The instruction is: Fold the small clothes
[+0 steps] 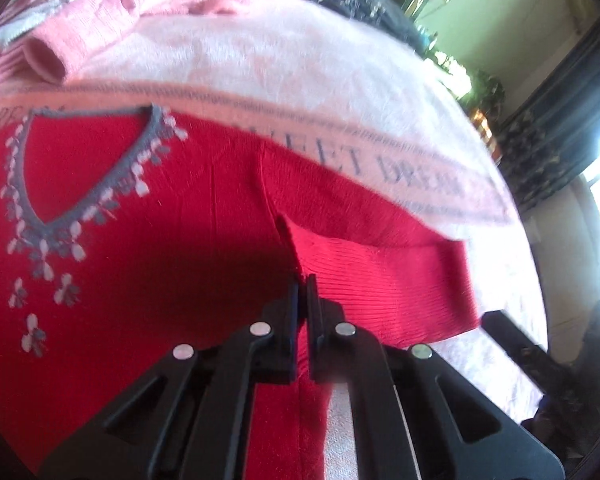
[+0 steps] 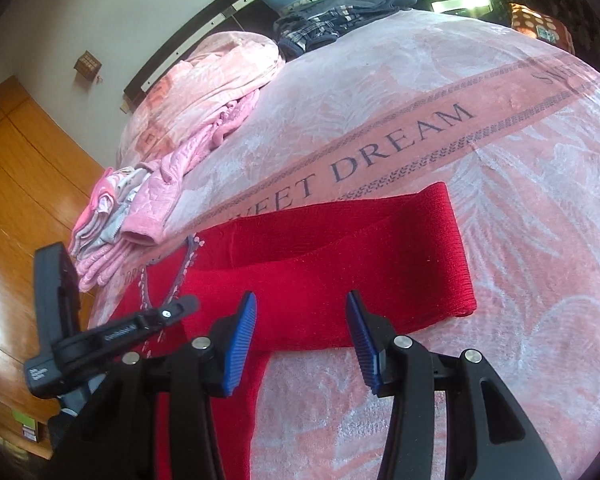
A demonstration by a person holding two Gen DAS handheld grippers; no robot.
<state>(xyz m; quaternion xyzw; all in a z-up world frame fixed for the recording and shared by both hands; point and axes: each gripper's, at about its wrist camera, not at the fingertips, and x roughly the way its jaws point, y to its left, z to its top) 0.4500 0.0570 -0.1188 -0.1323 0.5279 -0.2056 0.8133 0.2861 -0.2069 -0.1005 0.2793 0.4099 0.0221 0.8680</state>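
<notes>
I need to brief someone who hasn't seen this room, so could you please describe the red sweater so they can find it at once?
Start from the big pink blanket covering the bed, printed with the words SWEET DREAM. The red sweater lies flat on it just below that lettering, one sleeve stretched out sideways. Unlike the pale pink clothes pile beside it, it is bright red with a grey V-neck trimmed in pale beads.

Home bedroom — bed blanket, wooden wardrobe

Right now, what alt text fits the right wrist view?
The open right gripper hovers over a red sweater spread on a pink blanket printed SWEET DREAM. A pile of pink clothes lies to the left.
</notes>
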